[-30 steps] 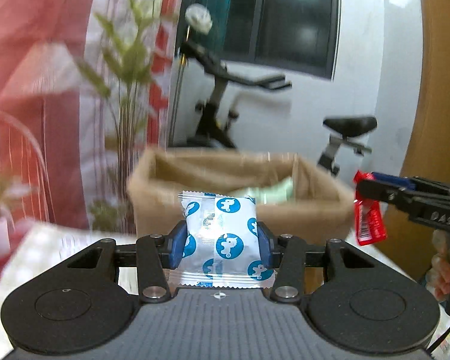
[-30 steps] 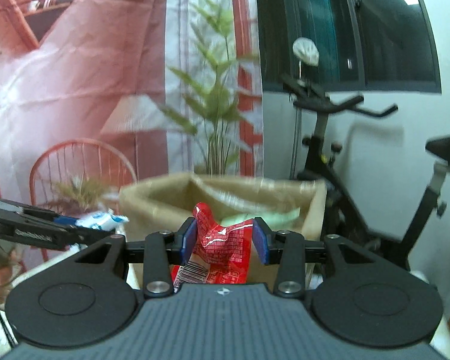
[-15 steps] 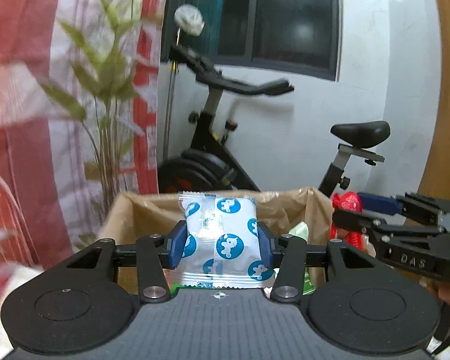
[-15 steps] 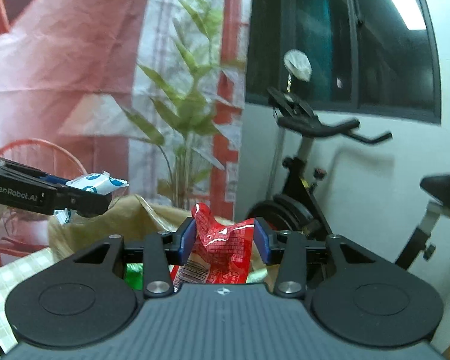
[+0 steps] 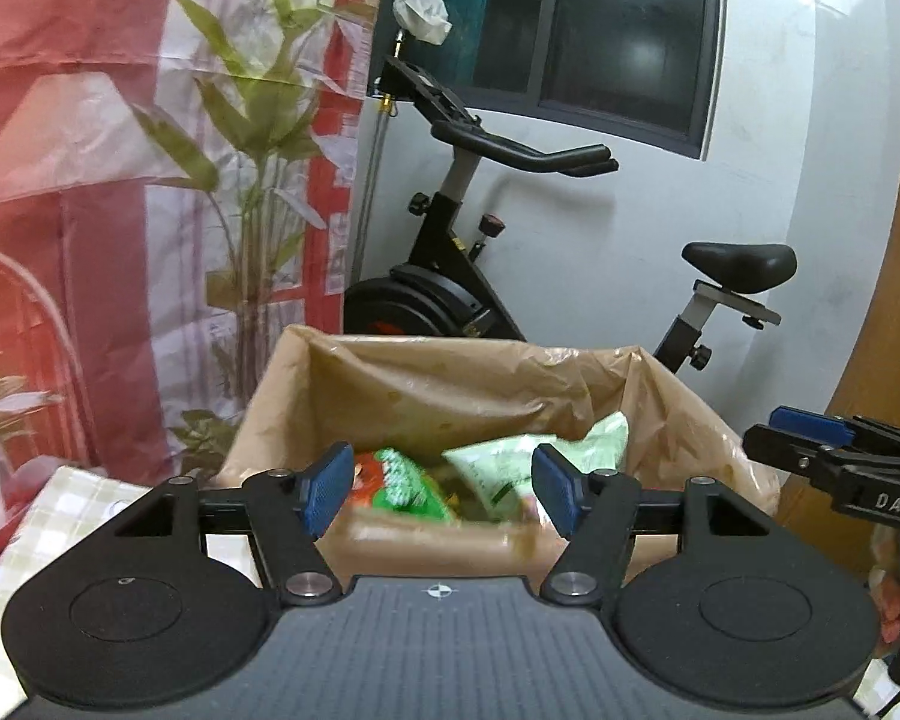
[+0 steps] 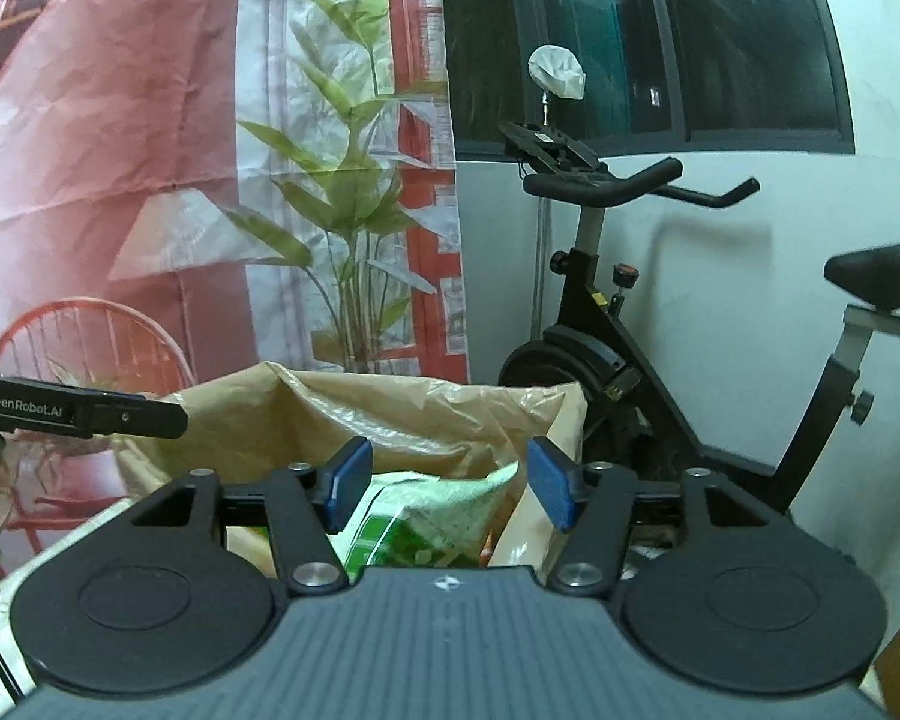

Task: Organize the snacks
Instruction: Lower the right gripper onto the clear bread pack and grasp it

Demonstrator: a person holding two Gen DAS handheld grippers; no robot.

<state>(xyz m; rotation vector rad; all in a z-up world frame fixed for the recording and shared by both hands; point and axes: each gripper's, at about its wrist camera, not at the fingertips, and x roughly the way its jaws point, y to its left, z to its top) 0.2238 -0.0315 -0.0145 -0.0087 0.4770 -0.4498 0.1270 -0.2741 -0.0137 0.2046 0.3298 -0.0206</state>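
A brown paper-lined box [image 5: 450, 384] stands just ahead of both grippers; it also shows in the right wrist view [image 6: 402, 414]. Green snack packets [image 5: 498, 462] and a red-and-green one [image 5: 402, 480] lie inside, blurred. My left gripper [image 5: 444, 489] is open and empty, held above the box's near rim. My right gripper [image 6: 447, 483] is open and empty over the box's right part, above a green packet [image 6: 414, 516]. The right gripper also shows at the right edge of the left wrist view [image 5: 834, 462]. The left gripper's finger shows at the left of the right wrist view [image 6: 90, 414].
A black exercise bike [image 5: 480, 276] stands behind the box against a white wall. A printed red-and-white curtain with plants [image 5: 120, 180] hangs at the left. A checked tablecloth [image 5: 60, 504] covers the table at lower left. A wooden panel [image 5: 888, 330] is at the right.
Both grippers opened over the box. The blue-and-white packet left the left gripper and the red packet left the right gripper; neither packet is clearly seen now.
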